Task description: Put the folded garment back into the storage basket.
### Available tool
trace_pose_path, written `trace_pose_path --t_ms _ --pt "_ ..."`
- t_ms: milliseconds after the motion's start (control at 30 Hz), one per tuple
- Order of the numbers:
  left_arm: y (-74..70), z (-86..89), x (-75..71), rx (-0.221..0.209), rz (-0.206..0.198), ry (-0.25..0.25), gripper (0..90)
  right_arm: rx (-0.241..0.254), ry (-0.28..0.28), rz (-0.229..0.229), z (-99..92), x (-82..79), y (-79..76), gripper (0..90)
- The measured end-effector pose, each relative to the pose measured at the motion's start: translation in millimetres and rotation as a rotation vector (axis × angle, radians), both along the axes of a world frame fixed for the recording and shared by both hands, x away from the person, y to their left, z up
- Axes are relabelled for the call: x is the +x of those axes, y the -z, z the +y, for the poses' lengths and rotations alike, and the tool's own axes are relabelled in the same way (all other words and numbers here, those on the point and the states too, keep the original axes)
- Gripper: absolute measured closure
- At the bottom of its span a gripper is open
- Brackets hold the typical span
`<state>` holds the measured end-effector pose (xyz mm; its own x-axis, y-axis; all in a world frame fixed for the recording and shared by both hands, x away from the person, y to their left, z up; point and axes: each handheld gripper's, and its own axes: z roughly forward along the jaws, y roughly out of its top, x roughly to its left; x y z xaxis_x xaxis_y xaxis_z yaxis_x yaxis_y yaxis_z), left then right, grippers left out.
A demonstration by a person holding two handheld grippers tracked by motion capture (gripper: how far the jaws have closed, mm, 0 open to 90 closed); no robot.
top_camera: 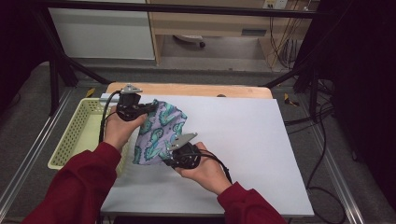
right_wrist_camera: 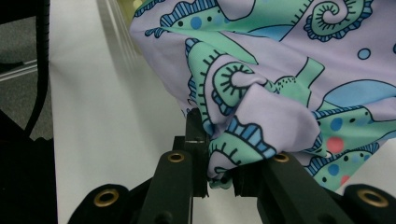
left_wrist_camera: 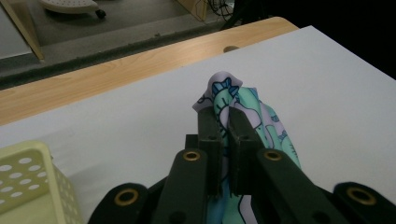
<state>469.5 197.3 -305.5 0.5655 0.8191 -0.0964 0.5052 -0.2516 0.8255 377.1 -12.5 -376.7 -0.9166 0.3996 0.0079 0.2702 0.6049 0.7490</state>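
At the left, a yellow basket [top_camera: 77,133] is seen beside the counter [top_camera: 243,140]. The left gripper [top_camera: 152,108] is clamped on one edge of the patterned cloth [top_camera: 161,128], which is held up just above the counter; the right gripper [top_camera: 167,161] is clamped on another edge. The cloth is judged light, soft and limp, best pinched at edges or corners. No readable writing is visible.

A wooden table [top_camera: 196,89] carries a white sheet [top_camera: 243,140] – a patterned cloth [top_camera: 159,133] rests on it
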Motion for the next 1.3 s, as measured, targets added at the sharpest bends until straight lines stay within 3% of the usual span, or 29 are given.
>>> trace_pose_path --t_ms 467,1000,1300 --pt "-17.4 21.4 5.8 -0.043 -0.026 -0.017 85.9 0.003 -0.011 -0.035 15.7 6.0 -13.2 79.4" --pt "-24.7 40.2 12.1 -0.036 -0.05 -0.051 85.9 -0.001 -0.02 -0.06 34.7 20.8 -25.0 79.2" --pt "-27.4 51.5 12.1 -0.031 -0.059 -0.07 85.9 0.024 -0.031 -0.063 44.8 23.3 -28.6 79.2"
